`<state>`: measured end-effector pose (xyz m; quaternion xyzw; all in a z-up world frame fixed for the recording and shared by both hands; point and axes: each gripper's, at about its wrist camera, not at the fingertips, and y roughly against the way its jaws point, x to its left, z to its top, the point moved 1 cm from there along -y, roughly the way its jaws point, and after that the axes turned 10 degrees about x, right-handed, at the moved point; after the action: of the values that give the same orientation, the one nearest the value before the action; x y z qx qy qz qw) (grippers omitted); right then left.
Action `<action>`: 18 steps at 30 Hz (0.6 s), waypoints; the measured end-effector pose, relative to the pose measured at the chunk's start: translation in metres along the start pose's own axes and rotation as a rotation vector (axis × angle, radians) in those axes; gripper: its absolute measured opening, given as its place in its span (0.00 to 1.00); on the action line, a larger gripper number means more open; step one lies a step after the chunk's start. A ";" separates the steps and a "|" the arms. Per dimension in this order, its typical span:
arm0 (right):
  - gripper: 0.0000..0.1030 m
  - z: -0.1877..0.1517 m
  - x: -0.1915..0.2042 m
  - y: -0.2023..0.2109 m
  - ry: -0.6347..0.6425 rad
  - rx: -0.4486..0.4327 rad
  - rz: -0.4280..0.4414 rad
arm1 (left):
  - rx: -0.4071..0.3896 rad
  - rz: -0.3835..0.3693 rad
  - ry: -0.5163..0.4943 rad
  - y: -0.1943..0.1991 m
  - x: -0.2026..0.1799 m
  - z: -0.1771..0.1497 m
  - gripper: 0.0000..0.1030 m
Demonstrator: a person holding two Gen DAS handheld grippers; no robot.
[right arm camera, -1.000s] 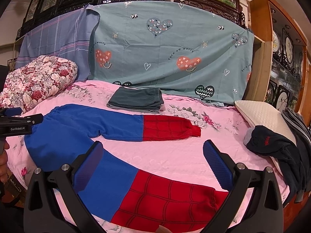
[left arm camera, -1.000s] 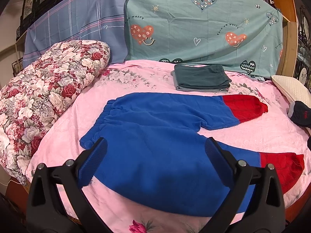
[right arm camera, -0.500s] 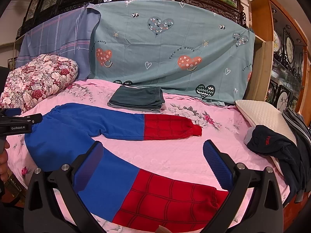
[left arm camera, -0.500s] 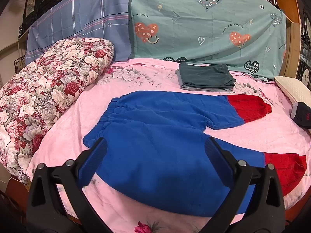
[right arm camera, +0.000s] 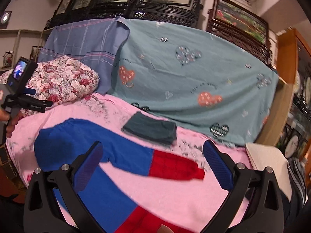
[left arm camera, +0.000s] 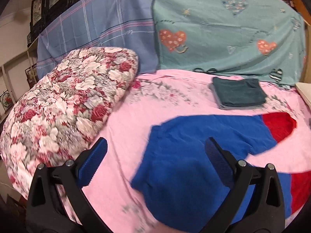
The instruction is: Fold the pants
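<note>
Pink bed, pants flat. Both grippers spread wide, empty. Best to grab the near leg's 2 ends, then lift evenly.

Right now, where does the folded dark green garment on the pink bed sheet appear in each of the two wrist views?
Left wrist view: the folded dark green garment lies at upper right, beyond the blue and red pants.
Right wrist view: it lies just left of centre, beyond the far pant leg.
Shared landmark: the teal hanging sheet with hearts, directly behind the garment in both.
</note>
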<state>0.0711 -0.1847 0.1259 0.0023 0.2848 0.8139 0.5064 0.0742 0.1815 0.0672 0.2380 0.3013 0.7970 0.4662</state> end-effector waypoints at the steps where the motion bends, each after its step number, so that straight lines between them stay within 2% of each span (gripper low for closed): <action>1: 0.99 0.012 -0.003 -0.011 0.003 0.008 0.030 | 0.028 0.002 0.010 -0.015 0.008 0.014 0.98; 4: 0.99 0.043 -0.005 -0.067 0.014 0.070 0.110 | 0.105 -0.019 0.024 -0.067 0.017 0.037 0.98; 8: 0.77 0.049 0.011 -0.170 0.031 0.236 0.224 | 0.236 -0.062 0.062 -0.140 0.016 0.039 0.98; 13: 0.76 0.032 0.042 -0.281 0.133 0.375 0.220 | 0.283 -0.082 0.049 -0.191 -0.003 0.040 0.98; 18: 0.76 0.025 0.053 -0.350 0.191 0.424 0.261 | 0.336 -0.094 0.046 -0.228 -0.014 0.050 0.98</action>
<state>0.3403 -0.0157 -0.0309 0.0684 0.4925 0.7912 0.3561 0.2501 0.2690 -0.0587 0.2797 0.4518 0.7180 0.4495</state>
